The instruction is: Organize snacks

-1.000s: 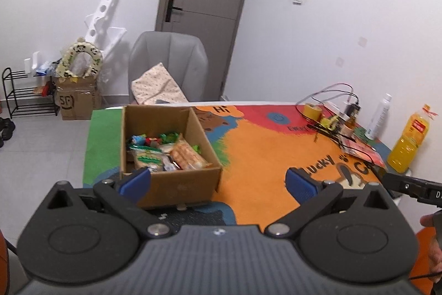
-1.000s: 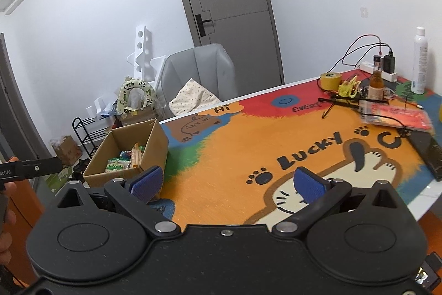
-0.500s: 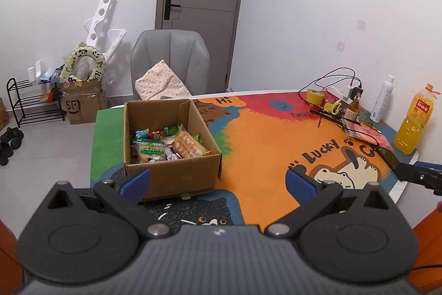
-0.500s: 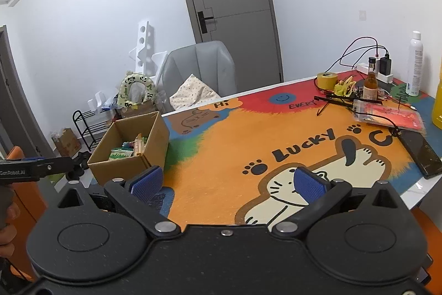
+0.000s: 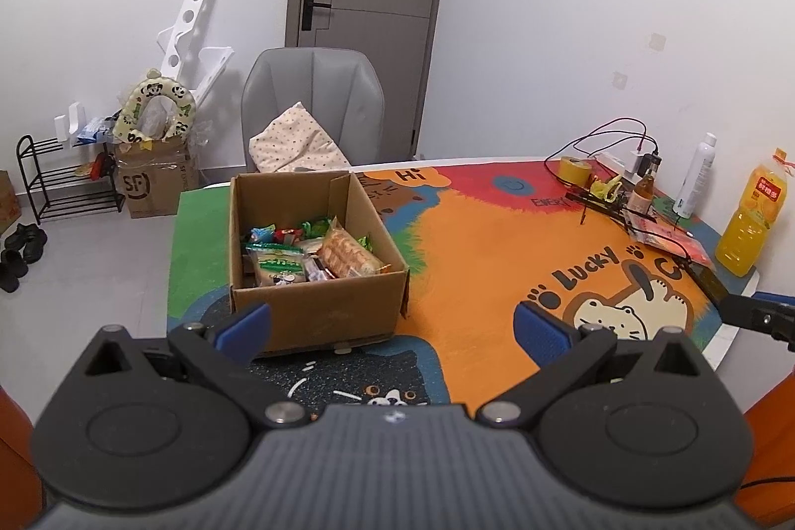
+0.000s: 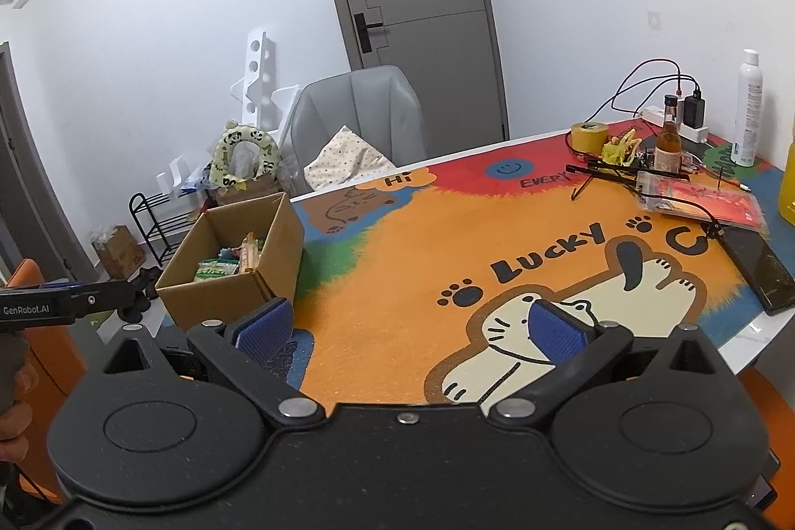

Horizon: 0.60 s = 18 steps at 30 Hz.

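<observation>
Cardboard box of snacks sat centre-left on surface; left hand-held gripper and right hand-held gripper both spread wide, empty.

Colourful cartoon table bears snack box, tape roll, bottles.

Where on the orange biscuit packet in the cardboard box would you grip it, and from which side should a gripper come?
Grip the biscuit packet across its narrow width, near its raised upper end, coming from above. It leans tilted on the other snacks, and the cardboard box walls block any sideways approach. The left gripper is open and nearest.
</observation>
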Available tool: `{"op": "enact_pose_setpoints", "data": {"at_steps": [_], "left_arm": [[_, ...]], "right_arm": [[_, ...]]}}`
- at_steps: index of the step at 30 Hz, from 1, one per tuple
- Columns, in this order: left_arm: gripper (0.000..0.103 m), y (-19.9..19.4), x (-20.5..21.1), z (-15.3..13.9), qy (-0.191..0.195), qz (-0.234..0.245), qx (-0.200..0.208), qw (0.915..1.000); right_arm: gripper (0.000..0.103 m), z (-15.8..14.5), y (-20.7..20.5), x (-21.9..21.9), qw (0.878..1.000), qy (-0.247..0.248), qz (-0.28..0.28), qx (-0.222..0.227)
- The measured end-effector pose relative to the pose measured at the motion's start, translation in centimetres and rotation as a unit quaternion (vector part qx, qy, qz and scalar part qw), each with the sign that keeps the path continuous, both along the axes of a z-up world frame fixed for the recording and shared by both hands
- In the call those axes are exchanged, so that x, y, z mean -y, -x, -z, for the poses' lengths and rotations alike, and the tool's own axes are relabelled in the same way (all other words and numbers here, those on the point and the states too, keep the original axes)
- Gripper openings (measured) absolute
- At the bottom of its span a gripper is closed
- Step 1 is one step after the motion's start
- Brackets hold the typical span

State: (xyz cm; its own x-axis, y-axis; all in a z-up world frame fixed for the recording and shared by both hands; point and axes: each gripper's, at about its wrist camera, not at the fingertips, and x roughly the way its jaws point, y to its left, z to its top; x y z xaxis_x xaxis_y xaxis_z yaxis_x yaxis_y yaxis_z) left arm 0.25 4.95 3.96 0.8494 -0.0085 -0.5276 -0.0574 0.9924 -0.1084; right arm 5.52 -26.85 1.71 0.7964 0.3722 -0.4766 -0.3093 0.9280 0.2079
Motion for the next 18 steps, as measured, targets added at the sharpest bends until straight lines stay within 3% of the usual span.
{"op": "enact_pose_setpoints", "data": {"at_steps": [18], "left_arm": [[0.103,-0.16,0.29,0.01,-0.011,0.002,0.002,0.9999]], "right_arm": [[0.103,-0.11,0.03,0.1,1.0,0.002,0.0,0.001]]}}
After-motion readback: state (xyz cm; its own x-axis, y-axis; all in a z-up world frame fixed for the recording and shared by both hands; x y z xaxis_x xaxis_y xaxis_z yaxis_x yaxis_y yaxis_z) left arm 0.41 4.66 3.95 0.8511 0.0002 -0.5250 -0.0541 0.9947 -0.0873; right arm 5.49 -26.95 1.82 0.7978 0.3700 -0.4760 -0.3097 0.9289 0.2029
